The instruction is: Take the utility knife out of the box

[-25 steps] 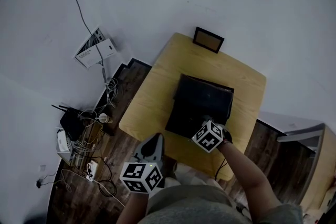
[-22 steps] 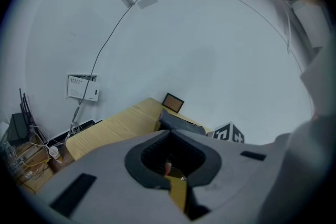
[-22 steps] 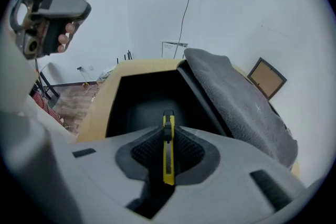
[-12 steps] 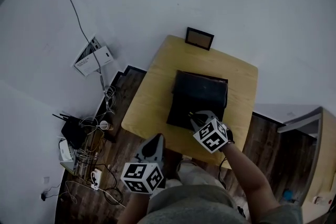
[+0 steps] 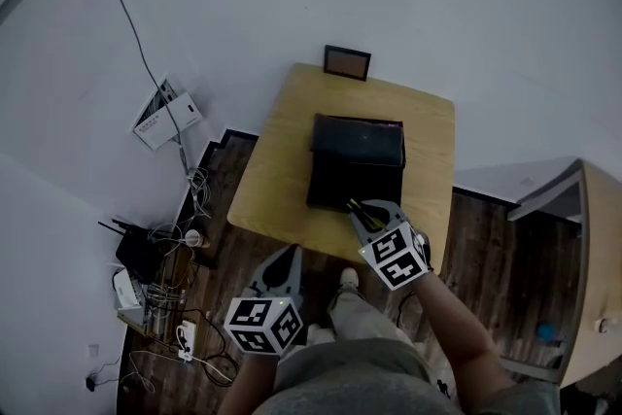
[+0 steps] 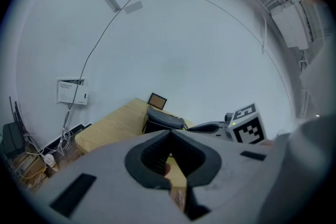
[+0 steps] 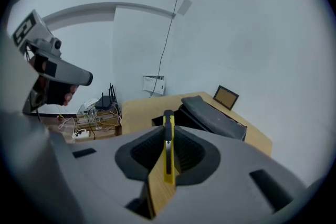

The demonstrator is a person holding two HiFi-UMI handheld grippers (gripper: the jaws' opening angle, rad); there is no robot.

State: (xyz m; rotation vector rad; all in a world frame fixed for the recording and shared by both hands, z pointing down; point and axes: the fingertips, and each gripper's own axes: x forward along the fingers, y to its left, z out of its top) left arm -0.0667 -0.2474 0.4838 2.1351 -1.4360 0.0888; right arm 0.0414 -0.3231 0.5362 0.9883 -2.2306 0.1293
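Note:
In the head view a black box (image 5: 355, 160) stands open on the wooden table (image 5: 277, 175), its lid tipped back. My right gripper (image 5: 374, 219) hangs over the table's near edge, just in front of the box, shut on the yellow and black utility knife (image 5: 361, 210). In the right gripper view the knife (image 7: 168, 152) stands on edge between the jaws of my right gripper (image 7: 168, 129), with the box (image 7: 212, 115) beyond. My left gripper (image 5: 285, 256) is off the table's near left, above the floor. In its own view my left gripper (image 6: 170, 132) has its tips together and holds nothing.
A small framed picture (image 5: 347, 62) leans at the table's far edge. On the floor to the left lie a router, cables and power strips (image 5: 146, 258). A white wall box (image 5: 160, 110) hangs at left. A wooden cabinet (image 5: 595, 258) stands at right.
My right gripper has lifted out of the box and drawn back to the table's near edge with the knife in it. The left gripper shifted only a little.

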